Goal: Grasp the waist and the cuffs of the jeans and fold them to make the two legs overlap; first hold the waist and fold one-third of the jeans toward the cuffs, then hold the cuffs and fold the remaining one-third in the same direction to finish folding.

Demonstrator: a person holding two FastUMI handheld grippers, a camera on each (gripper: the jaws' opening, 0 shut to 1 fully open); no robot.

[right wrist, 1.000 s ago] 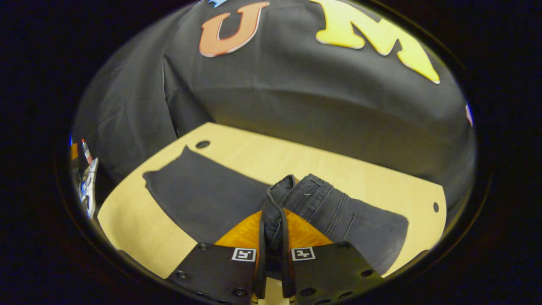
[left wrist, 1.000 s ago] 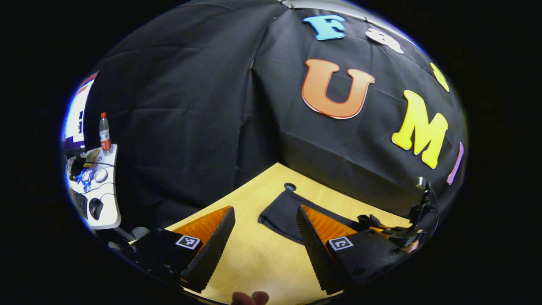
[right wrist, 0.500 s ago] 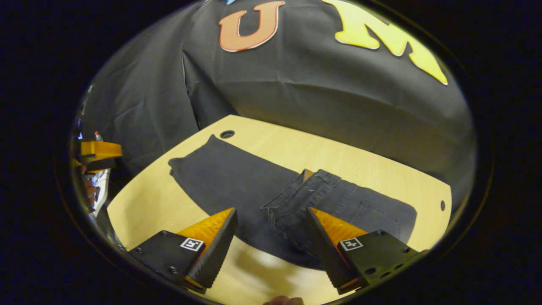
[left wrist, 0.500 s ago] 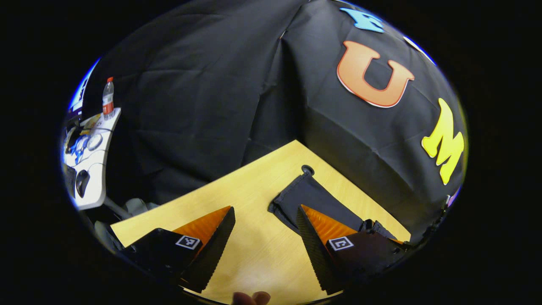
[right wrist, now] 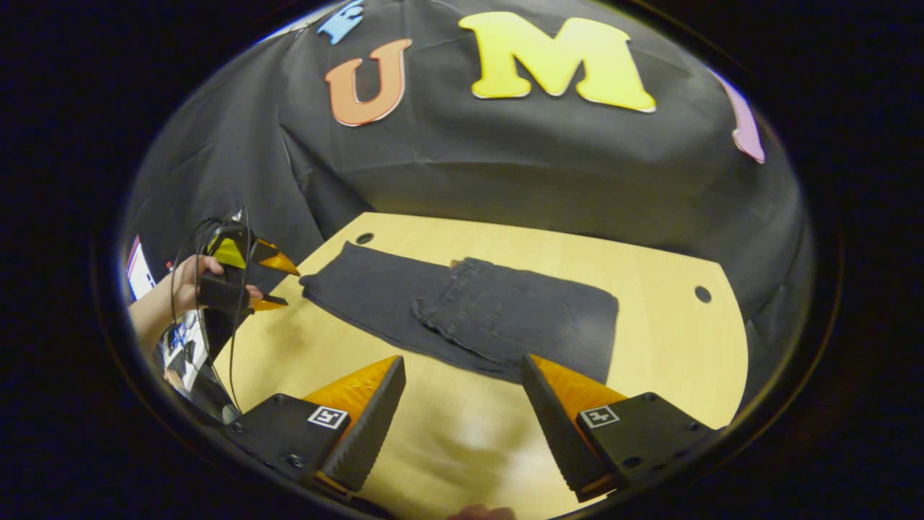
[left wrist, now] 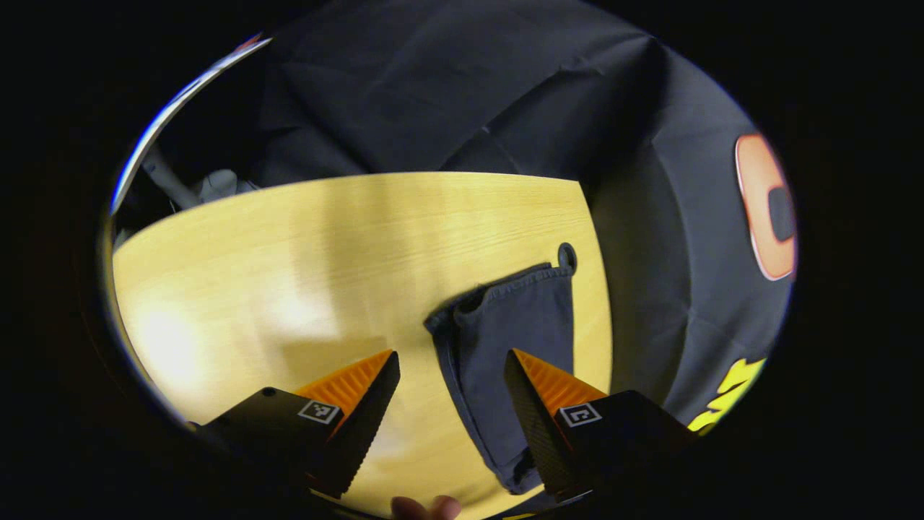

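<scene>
though partly folded, jeans on table

We saw a pale wooden desk with round cable holes near its corners, set against the booth's black cloth wall. Past the desk's far edge in the left gripper view, a white object sat in shadow, too blurred to identify.

Left gripper view looked steeply down, close over the table at the jeans cuff end. Right gripper view sat farther back, facing the booth wall across the whole jeans. Both shared table and jeans.
</scene>
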